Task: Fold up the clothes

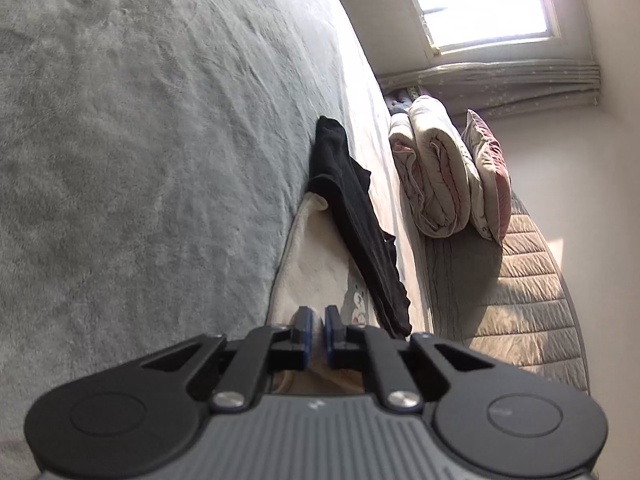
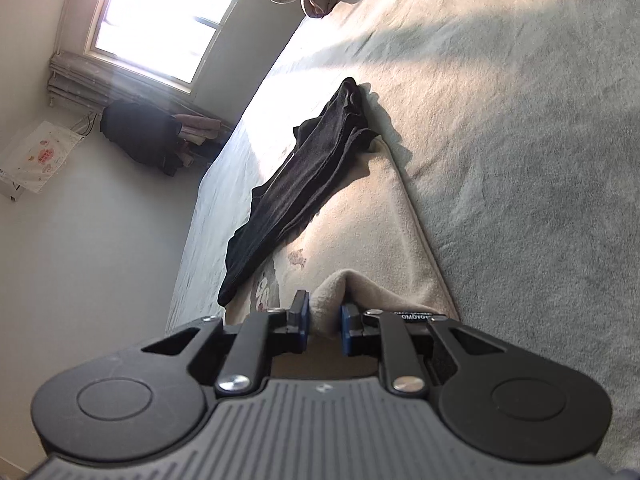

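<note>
**Inspector:** Report on the tongs first.

**Operator:** I am seeing the left gripper (image 1: 316, 330) with its blue pads (image 1: 306, 334) drawn almost together; a thin edge of the cream garment (image 1: 320, 268) is sitting pinched in the narrow slit between them. The right gripper (image 2: 325, 324) is standing a little wider; its jaws are clamping on a raised fold of the same cream cloth (image 2: 360, 224), which is bulging up between the pads (image 2: 346, 328).

**Inspector:** What is escaping you?

**Operator:** I am losing the near edge of the garment under both gripper bodies; how much cloth is running behind the pads I cannot tell. A small print on the cream fabric is showing beside each gripper, too blurred to read. The window (image 1: 480, 0) is glaring white, and the sunlit strip of the bed is washing out. A dark heap (image 2: 140, 136) against the far wall is too dim to identify; the rolled quilt (image 1: 432, 184) is being cut off at the top edge in the right wrist view.

**Inspector:** And the garment's position?

**Operator:** It is lying flat on the grey blanket (image 1: 140, 140), stretching straight ahead of both grippers and narrowing to a far corner; a black garment (image 1: 360, 224) is lying across that far part, running along one side of the cream cloth and touching it, ahead of the fingertips.
</note>
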A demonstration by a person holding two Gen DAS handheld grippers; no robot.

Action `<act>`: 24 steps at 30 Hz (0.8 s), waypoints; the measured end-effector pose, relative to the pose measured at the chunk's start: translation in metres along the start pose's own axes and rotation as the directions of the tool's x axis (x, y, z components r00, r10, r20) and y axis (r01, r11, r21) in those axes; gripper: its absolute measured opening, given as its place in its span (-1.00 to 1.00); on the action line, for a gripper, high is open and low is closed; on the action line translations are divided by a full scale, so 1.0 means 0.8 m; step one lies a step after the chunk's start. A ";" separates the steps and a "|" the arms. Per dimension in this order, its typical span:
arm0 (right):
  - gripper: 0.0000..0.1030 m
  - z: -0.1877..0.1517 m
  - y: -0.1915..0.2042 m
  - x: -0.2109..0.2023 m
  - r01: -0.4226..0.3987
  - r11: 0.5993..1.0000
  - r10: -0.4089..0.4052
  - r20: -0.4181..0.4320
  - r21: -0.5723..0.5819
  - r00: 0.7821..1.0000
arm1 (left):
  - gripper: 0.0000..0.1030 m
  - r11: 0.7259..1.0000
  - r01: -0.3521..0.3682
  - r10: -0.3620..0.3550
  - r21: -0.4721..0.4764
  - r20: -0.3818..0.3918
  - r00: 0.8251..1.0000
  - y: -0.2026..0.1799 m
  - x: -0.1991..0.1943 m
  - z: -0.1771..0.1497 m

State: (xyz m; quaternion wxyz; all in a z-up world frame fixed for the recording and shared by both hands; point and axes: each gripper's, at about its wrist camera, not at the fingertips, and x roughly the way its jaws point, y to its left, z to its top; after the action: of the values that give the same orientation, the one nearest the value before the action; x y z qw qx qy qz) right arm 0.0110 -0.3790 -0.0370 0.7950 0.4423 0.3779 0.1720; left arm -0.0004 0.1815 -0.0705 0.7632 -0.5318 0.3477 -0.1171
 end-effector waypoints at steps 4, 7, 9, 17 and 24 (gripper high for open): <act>-0.63 0.011 -0.014 0.021 0.030 0.995 -0.033 0.031 0.093 0.999 | -0.98 0.996 -0.011 0.018 -0.087 0.083 0.996 0.007 0.013 0.013; -0.62 0.016 -0.022 0.032 0.047 0.989 -0.052 0.033 0.137 0.998 | -0.96 0.995 -0.033 0.041 -0.099 0.079 0.996 0.005 0.024 0.016; -0.61 0.019 -0.025 0.034 0.037 0.984 -0.044 0.041 0.175 0.998 | -0.84 0.997 -0.056 0.060 -0.059 0.079 0.995 -0.003 0.028 0.014; -0.35 0.028 -0.015 0.021 -0.047 0.980 0.026 0.108 0.196 0.994 | -0.31 0.973 -0.156 0.137 0.171 0.118 0.984 -0.039 0.027 0.007; 0.04 0.030 -0.004 -0.002 -0.018 0.991 -0.013 0.228 0.131 0.974 | -0.26 0.920 -0.245 0.208 0.305 0.150 0.967 -0.054 0.032 -0.005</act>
State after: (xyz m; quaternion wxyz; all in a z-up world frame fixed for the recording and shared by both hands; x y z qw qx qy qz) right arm 0.0278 -0.3958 -0.0313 0.8018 0.5113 0.2940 0.0955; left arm 0.0236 0.1470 -0.0432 0.8667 -0.3623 0.3388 -0.0523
